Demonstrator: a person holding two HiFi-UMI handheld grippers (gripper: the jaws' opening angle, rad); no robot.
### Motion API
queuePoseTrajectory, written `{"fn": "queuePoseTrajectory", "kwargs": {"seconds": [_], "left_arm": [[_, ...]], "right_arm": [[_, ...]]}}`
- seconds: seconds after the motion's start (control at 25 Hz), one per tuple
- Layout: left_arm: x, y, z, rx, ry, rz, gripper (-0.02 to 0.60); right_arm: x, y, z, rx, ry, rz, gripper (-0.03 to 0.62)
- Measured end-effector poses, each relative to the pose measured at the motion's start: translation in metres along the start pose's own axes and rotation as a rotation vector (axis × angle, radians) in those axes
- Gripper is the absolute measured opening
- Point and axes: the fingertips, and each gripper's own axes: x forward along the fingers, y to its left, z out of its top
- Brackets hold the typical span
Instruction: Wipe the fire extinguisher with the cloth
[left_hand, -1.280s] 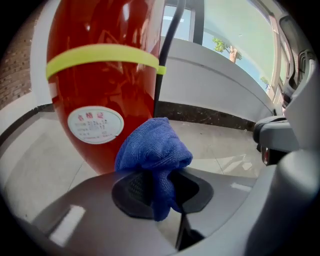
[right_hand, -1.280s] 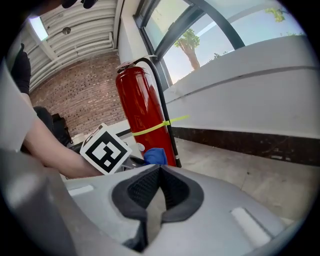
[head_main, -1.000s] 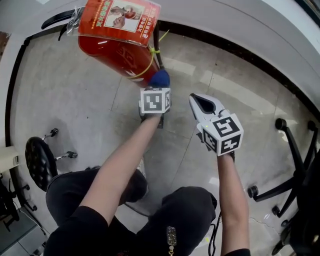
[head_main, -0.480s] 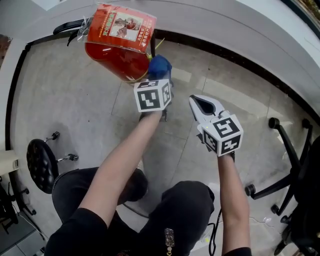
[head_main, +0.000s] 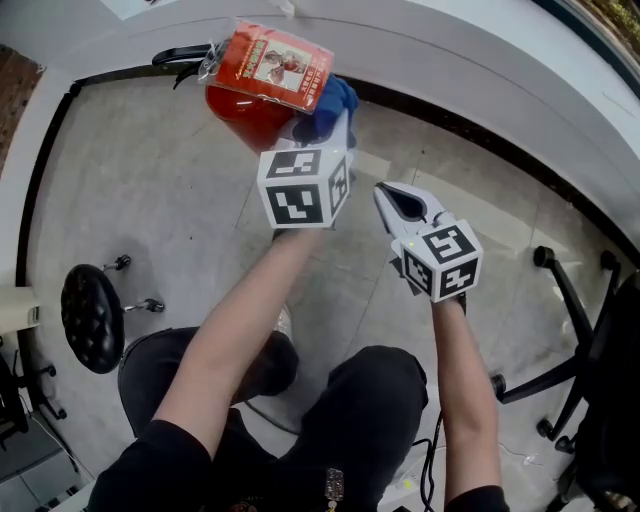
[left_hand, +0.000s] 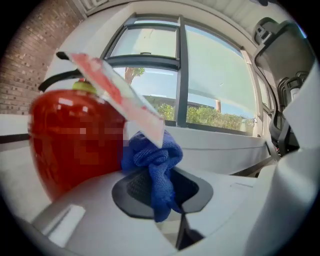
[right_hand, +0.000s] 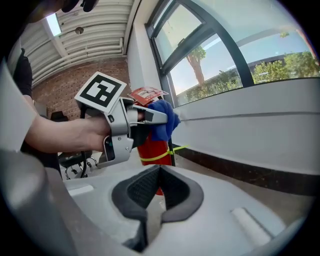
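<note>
Tiled floor (head_main: 150, 200) | left claw (left_hand: 161, 192) pinches cloth (left_hand: 152, 160) against extinguisher (left_hand: 75, 145) | tag (head_main: 280, 65) print illegible

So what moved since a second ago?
The left gripper slid the blue cloth up the side of the fire extinguisher, from down near its yellow band to up beside the paper tag. Its fingers kept hold of the cloth all along. The right gripper stayed off to the side, shut and empty, and the extinguisher stayed standing.

Cloth (head_main: 335, 100) touches fire extinguisher (head_main: 240, 108) on its right; left hand-held gripper (head_main: 338, 130) just before it, right hand-held gripper (head_main: 384, 193) farther right, stool (head_main: 90, 318) well left.
</note>
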Motion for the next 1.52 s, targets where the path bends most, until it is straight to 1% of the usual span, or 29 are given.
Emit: {"fn": "queuePoseTrajectory", "kwargs": {"seconds": [0.12,0.16,0.24,0.36,0.52,0.72,0.84,0.96,1.12,1.24,1.32,1.52], "left_arm": [[-0.008,-0.003,0.022,0.024,-0.046,-0.005,0.071],[-0.009,-0.002,0.022,0.019,-0.044,-0.008,0.071],[-0.004,0.001,0.012,0.009,-0.013,-0.011,0.071],[0.007,0.009,-0.027,-0.01,0.086,-0.008,0.071],[0.025,0.011,-0.087,-0.024,0.209,-0.013,0.071],[0.042,0.017,-0.146,-0.069,0.319,-0.001,0.071],[0.051,0.017,-0.182,-0.128,0.379,0.02,0.071],[0.058,0.021,-0.211,-0.178,0.419,0.054,0.071],[0.065,0.027,-0.239,-0.193,0.464,0.081,0.071],[0.06,0.031,-0.259,-0.187,0.518,0.094,0.071],[0.052,0.035,-0.271,-0.2,0.549,0.105,0.071],[0.02,0.056,-0.28,-0.217,0.572,0.147,0.071]], "right_arm": [[0.0,0.0,0.011,-0.004,-0.019,0.001,0.002],[-0.001,-0.001,0.015,-0.003,-0.024,0.0,0.003],[-0.001,-0.003,0.019,0.004,-0.03,-0.002,0.002],[-0.002,-0.007,0.014,0.013,-0.027,-0.01,0.002],[-0.008,-0.015,-0.009,0.016,0.006,-0.039,0.003],[-0.013,-0.03,-0.036,0.031,0.063,-0.078,0.002],[-0.017,-0.038,-0.046,0.042,0.088,-0.102,0.003],[-0.02,-0.043,-0.056,0.04,0.113,-0.115,0.002],[-0.023,-0.051,-0.069,0.038,0.14,-0.127,0.002],[-0.018,-0.048,-0.078,0.044,0.16,-0.121,0.002],[-0.012,-0.043,-0.078,0.04,0.163,-0.105,0.002],[0.004,-0.026,-0.065,0.013,0.158,-0.053,0.002]]}}
